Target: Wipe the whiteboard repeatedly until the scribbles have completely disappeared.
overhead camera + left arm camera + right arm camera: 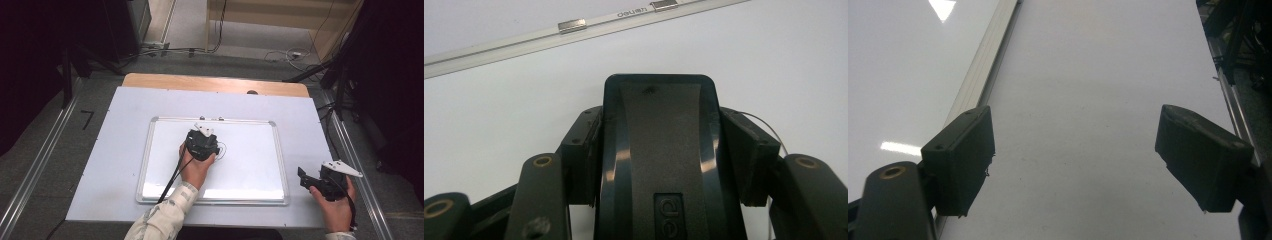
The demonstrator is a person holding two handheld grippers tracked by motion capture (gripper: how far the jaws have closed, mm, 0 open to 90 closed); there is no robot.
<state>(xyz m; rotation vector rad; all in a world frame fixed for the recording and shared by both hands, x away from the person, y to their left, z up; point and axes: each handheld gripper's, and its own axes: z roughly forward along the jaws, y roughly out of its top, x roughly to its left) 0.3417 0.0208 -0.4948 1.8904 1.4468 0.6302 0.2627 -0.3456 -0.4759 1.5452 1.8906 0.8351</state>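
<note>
Here the left claw (204,145) is clamped on a black eraser (658,150), one pad against each long side; in the left gripper view the eraser's rounded end juts forward past the pads and its glossy back faces the camera, with embossed letters low on it. Judged from this, the side grip leaves the eraser's underside free to lie flat on the whiteboard (250,165), which is what wiping calls for. The eraser sits over the board's middle, somewhat toward its far rim; whether its underside actually touches the surface cannot be told from these frames. A thin drawn line (769,131) curves out just beside the right pad, and the high view shows a faint loop of the same mark at the claw's right side, so the eraser seems placed right at the ink that remains. Outward, the board's aluminium frame (524,42) with two small clips runs across the top of the left gripper view. The right claw (312,179) stands wide open with nothing between its pads; it rests off the board, low over the white table (115,150) beside the board's right frame, well apart from the eraser, probably parked there to stay out of the wiping path. Beyond the table lie grey floor and loose cables.
</note>
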